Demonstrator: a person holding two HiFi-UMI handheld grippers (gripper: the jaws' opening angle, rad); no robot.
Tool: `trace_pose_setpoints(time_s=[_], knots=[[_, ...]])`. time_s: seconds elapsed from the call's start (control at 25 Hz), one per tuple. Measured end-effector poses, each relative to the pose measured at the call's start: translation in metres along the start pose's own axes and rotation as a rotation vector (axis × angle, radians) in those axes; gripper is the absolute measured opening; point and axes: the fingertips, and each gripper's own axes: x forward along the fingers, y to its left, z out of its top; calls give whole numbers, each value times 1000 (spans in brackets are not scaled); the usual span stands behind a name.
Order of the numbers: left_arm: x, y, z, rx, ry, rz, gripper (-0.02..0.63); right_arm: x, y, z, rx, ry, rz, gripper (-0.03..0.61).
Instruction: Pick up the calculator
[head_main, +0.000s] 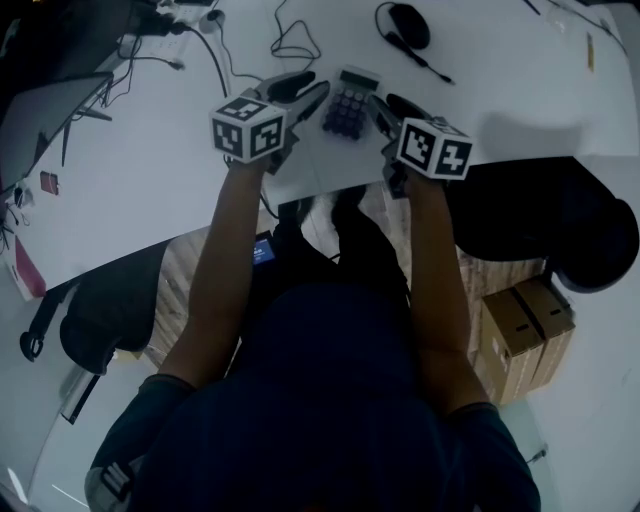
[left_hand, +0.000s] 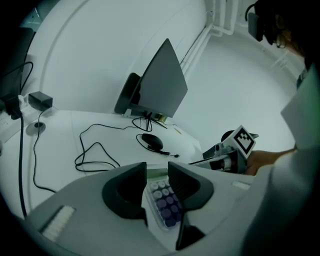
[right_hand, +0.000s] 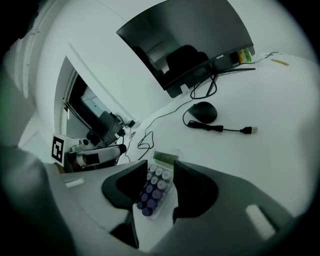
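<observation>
Calculator (left_hand: 164, 202) sides hidden behind jaws; display text unreadable.

Bare table (head_main: 500, 90) surrounds the calculator (head_main: 350, 102); a mouse (head_main: 408, 24) and cables (head_main: 293, 45) lie beyond.

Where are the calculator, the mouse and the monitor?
calculator (head_main: 348, 108), head view, on its keypad.
mouse (right_hand: 202, 111), right gripper view, on its back.
monitor (right_hand: 185, 35), right gripper view, on its screen.

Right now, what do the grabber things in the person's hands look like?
The left gripper and the right gripper look alike: a pale grey body with two chunky black jaws. Each carries a white cube printed with black square markers. The person wears a dark top with short sleeves.
</observation>
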Motion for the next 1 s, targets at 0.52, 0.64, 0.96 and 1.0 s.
trace_pose_setpoints(time_s=[0.52,0.64,0.96,1.0], knots=[[25,5,-53,-65,119,-14,196,22,-11,-39,75,33,12,160],[27,4,-61,-80,144,-25,202,26,-11,-46,95,40,14,166],[36,-2,-74,-84,200,-39,160,29,-11,-50,131,37,22,167],[35,-2,-75,-93,201,-38,141,28,-12,-51,131,39,20,167]])
